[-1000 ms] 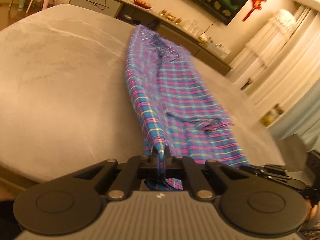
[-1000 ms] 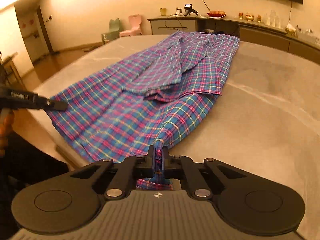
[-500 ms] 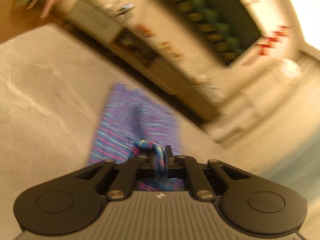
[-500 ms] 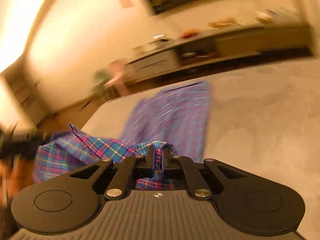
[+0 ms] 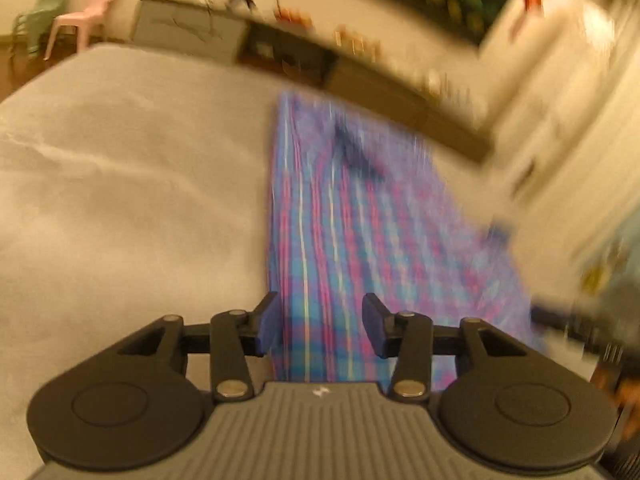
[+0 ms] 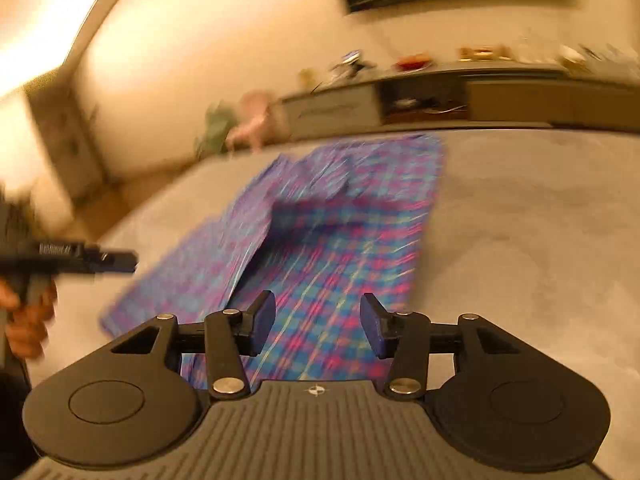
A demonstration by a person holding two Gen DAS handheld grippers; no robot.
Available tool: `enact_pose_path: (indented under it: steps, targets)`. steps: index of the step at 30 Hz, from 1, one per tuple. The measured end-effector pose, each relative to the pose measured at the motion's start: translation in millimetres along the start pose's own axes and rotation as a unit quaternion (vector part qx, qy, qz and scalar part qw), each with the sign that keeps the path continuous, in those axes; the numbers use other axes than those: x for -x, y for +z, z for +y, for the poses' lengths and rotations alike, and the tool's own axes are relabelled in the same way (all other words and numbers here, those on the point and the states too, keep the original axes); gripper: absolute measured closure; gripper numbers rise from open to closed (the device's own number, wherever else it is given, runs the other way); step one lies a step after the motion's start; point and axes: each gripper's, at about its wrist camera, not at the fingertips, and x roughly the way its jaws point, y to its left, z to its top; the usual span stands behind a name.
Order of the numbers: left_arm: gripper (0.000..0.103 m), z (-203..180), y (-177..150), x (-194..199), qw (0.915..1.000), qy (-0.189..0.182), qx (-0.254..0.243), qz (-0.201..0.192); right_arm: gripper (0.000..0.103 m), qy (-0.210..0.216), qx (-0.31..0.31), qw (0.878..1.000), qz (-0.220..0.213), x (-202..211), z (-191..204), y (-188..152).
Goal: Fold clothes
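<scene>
A blue and pink plaid shirt lies folded lengthwise on the grey table. It also shows in the right wrist view, blurred by motion. My left gripper is open and empty above the shirt's near left edge. My right gripper is open and empty above the shirt's near right part. The left gripper also shows at the left edge of the right wrist view, held in a hand.
A long sideboard with small items stands against the far wall. A pink chair and a green chair stand at the far left. The bare table spreads right of the shirt.
Both grippers were shut on the shirt's near hem, lifted it and carried it forward. Now both have opened and let go, and the shirt lies folded over itself.
</scene>
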Motion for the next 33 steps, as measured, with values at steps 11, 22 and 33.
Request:
enact_pose_path:
  steps: [11, 22, 33]
  targets:
    - [0.063, -56.7, -18.5, -11.8, 0.9832, 0.055, -0.174, -0.002, 0.060, -0.066, 0.131, 0.987, 0.062, -84.9, 52.5, 50.1]
    - [0.065, -51.7, -15.9, 15.1, 0.9810, 0.086, -0.166, -0.051, 0.064, -0.074, 0.018, 0.993, 0.091, -95.5, 17.9, 88.0]
    - [0.064, -126.8, -28.3, -17.6, 0.9767, 0.017, -0.211, -0.037, 0.051, -0.104, 0.118, 0.982, 0.108, -48.4, 78.1, -10.4]
